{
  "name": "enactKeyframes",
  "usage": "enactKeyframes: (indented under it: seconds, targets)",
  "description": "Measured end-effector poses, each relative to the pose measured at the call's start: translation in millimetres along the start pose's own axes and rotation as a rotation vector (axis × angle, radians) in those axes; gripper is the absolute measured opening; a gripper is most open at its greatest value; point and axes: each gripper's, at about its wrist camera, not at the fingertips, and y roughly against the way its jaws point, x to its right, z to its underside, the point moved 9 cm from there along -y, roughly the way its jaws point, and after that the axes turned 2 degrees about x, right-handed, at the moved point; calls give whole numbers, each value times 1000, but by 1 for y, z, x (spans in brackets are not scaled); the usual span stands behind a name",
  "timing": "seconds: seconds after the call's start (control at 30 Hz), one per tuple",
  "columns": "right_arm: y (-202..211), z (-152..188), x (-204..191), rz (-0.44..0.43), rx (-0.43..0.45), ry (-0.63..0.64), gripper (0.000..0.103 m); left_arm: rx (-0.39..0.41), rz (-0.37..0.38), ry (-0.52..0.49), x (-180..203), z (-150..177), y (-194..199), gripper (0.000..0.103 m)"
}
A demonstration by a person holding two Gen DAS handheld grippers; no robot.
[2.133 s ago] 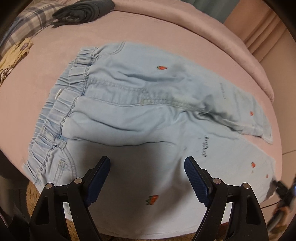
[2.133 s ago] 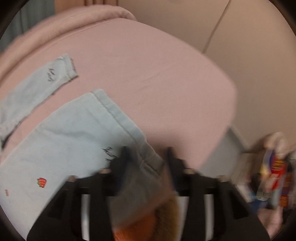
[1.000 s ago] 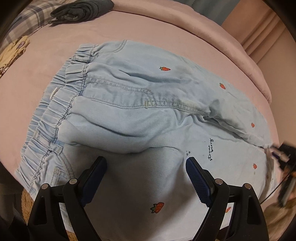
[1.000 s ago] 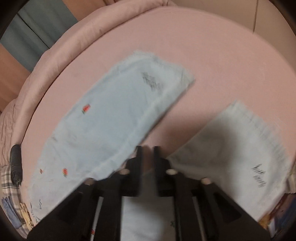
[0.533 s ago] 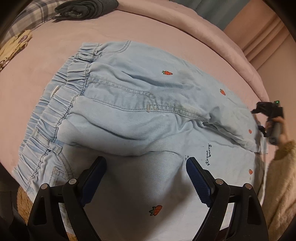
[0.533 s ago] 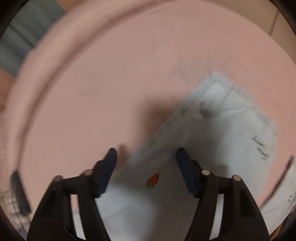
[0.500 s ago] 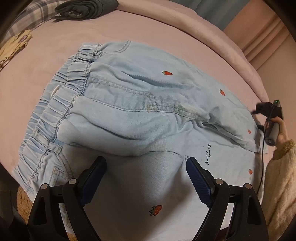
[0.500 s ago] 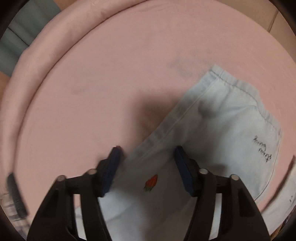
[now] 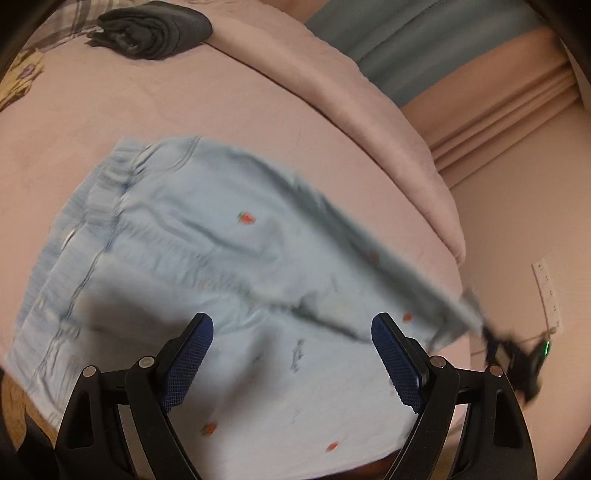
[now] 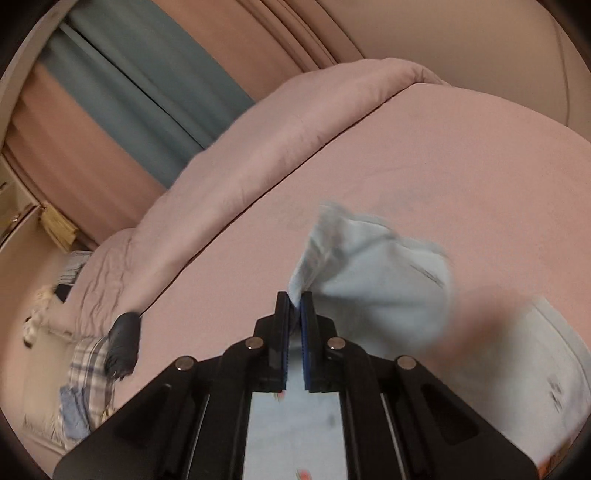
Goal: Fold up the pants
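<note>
Half a second ago the light blue pants (image 9: 229,280) lay flat on the pink bed (image 9: 110,122), with the far leg spread out towards the right and the right gripper hovering over its hem with the jaws apart. Now that far leg is lifted off the bed and drawn taut as a blurred, shadowed band running towards the right edge of the left wrist view, where the right gripper (image 9: 517,354) holds its end. In the right wrist view the right gripper (image 10: 294,306) has just closed: its blue pads are pressed together on a pinch of the hem, and the cloth bunches up and balloons just beyond the fingertips. The near leg still lies flat on the bed, at the right of that view.

The left gripper (image 9: 291,354) stands wide, as it did before, with nothing between its blue pads; it hangs above the near leg and seat of the pants without touching them. Its view now takes in more of the far side of the bed than it did, with the waistband at the left, further from the picture's edge.

At the far left of the bed a dark folded garment (image 9: 155,27) rests beside plaid fabric (image 10: 90,363), well apart from the pants, as before. No containers can be made out in either view.
</note>
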Motion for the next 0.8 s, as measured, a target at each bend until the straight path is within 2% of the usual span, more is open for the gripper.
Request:
enactKeyframes:
  seconds: [0.07, 0.13, 0.17, 0.2, 0.27, 0.37, 0.4, 0.43, 0.47, 0.5, 0.57, 0.63, 0.73, 0.8]
  targets:
    - [23, 32, 31, 12, -13, -41, 6, 10, -13, -14, 5, -15, -7, 87]
    - [4, 37, 45, 57, -44, -66, 6, 26, -16, -10, 9, -28, -17, 87]
    - [2, 51, 61, 93, -67, -79, 6, 27, -13, -2, 9, -36, -26, 87]
    - [6, 49, 69, 116, -93, -93, 6, 22, -22, 5, 9, -40, -34, 87]
    - [-6, 66, 81, 134, -132, -131, 6, -16, -89, 42, -4, -44, -56, 87]
    - [-12, 70, 86, 136, -146, -141, 6, -32, -156, 79, -24, -54, -78, 87]
    - [-13, 69, 82, 135, -145, -130, 6, -33, -168, 96, -30, -59, -83, 81]
    - [-13, 68, 79, 138, -143, -118, 6, -30, -171, 109, -35, -63, -86, 56]
    - [-14, 65, 76, 138, -138, -102, 6, -28, -170, 126, -40, -69, -87, 40]
    - [-11, 65, 77, 135, -135, -95, 6, -37, -155, 137, -40, -71, -88, 15]
    - [-12, 54, 70, 128, -125, -78, 6, -44, -90, 166, -36, -73, -79, 12]
    - [-7, 40, 58, 133, -97, -37, 6, -27, -49, 138, -26, -70, -60, 10]
    - [21, 24, 44, 122, -31, 26, 6, 27, 14, 56, -12, -51, -13, 10]
    - [39, 20, 42, 120, -18, 44, 7, 37, 45, 33, -13, -23, 17, 10]
